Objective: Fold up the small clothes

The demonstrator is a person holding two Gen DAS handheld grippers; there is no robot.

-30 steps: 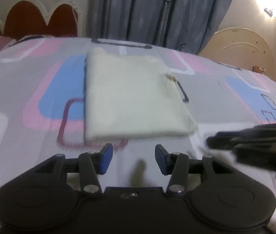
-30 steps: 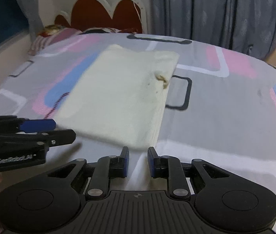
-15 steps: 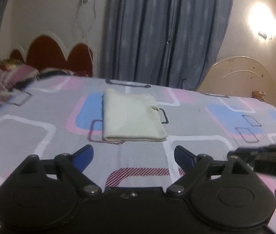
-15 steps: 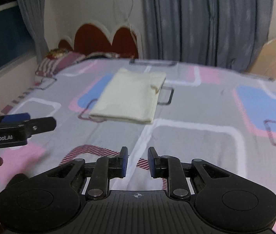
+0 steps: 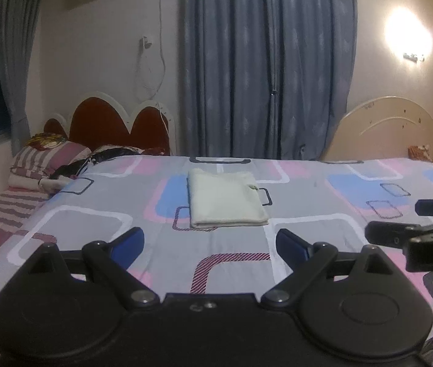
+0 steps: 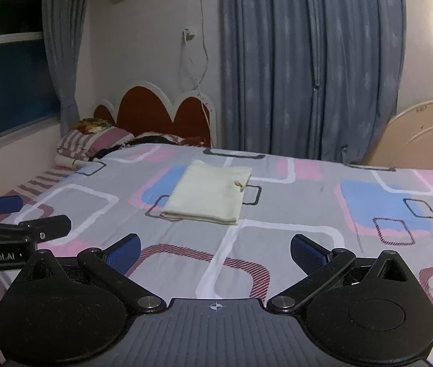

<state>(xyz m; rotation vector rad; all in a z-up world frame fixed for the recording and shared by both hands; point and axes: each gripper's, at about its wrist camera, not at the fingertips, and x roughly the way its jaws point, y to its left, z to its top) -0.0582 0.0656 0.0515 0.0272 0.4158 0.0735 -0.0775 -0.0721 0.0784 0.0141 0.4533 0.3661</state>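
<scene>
A cream folded garment (image 5: 225,197) lies flat in a neat rectangle on the patterned bed; it also shows in the right wrist view (image 6: 208,191). My left gripper (image 5: 210,244) is open and empty, held well back from the garment above the near part of the bed. My right gripper (image 6: 214,249) is open and empty too, also far back from the garment. The right gripper shows at the right edge of the left wrist view (image 5: 415,229). The left gripper shows at the left edge of the right wrist view (image 6: 17,223).
The bed sheet (image 5: 323,202) is grey with pink, blue and white rectangles. Striped pillows and dark clothes (image 5: 51,159) lie by the red headboard (image 5: 109,128). Grey curtains (image 5: 265,61) hang behind. A cream board (image 5: 390,131) stands at the far right.
Both grippers have pulled back and risen away from the folded garment. The left jaws widened first, and the right jaws have now opened from nearly shut.
</scene>
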